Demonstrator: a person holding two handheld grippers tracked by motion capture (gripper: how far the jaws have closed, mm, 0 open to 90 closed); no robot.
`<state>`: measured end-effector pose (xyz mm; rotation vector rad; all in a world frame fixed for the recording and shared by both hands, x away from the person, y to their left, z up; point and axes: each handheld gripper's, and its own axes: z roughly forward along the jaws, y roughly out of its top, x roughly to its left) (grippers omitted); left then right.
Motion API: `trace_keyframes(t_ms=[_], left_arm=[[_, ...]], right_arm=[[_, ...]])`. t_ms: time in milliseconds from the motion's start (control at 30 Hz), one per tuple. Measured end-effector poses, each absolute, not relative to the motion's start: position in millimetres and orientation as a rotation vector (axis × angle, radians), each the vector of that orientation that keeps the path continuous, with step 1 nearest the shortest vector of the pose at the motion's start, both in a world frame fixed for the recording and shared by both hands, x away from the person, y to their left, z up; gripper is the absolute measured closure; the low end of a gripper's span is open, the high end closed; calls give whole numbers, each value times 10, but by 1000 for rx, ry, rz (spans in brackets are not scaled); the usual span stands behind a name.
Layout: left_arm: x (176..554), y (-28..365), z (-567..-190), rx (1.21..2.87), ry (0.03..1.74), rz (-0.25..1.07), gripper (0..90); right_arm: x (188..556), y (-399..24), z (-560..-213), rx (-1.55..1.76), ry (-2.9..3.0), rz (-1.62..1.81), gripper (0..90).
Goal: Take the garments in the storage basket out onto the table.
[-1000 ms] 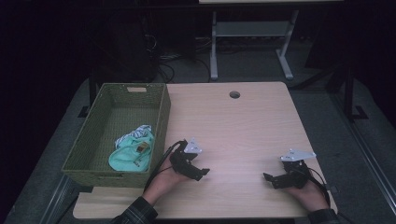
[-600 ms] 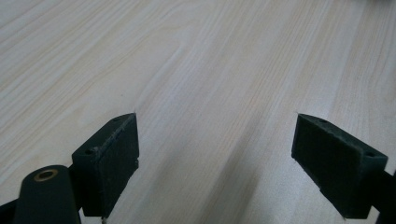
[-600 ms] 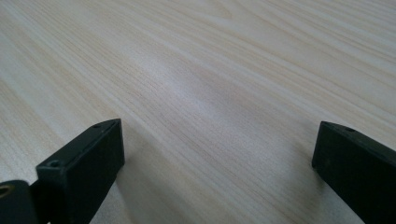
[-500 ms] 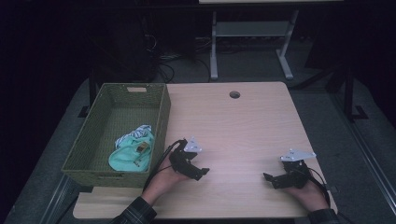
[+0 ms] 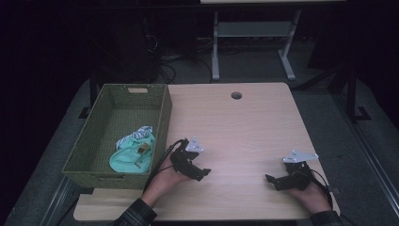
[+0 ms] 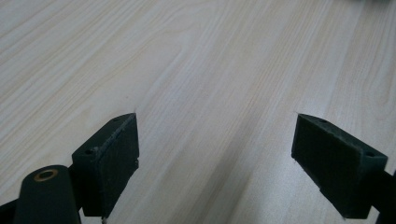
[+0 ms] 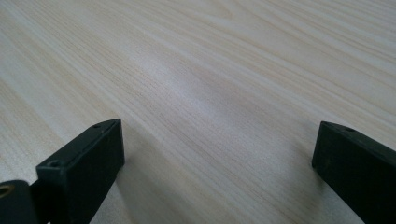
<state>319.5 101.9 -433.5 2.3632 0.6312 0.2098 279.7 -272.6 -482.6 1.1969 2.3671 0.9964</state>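
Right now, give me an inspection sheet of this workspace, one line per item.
Surface: light wood table, round hole near far edge.
Job's things: green woven basket at table's left, holding a teal cloth and a striped one.
Clutter: nothing seen.
Grippers: left claw and right claw low over bare wood, jaws open, empty.
Cables: black cable trails from left claw.
Surroundings: dark floor, grey metal stand behind.

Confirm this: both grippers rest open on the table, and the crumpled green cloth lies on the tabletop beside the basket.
Not quite. The green cloth lies inside the basket, not on the table, as the high view shows. The rest holds: the left gripper and right gripper both rest open on the wood.
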Motion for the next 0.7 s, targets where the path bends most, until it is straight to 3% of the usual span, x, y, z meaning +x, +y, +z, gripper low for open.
trace_keyframes(t_ms=[700], left_arm=[[3203,1008,-4213,2372,623,180,144]], right_arm=[[2797,-2726,-4826,1197,2367,997,19]])
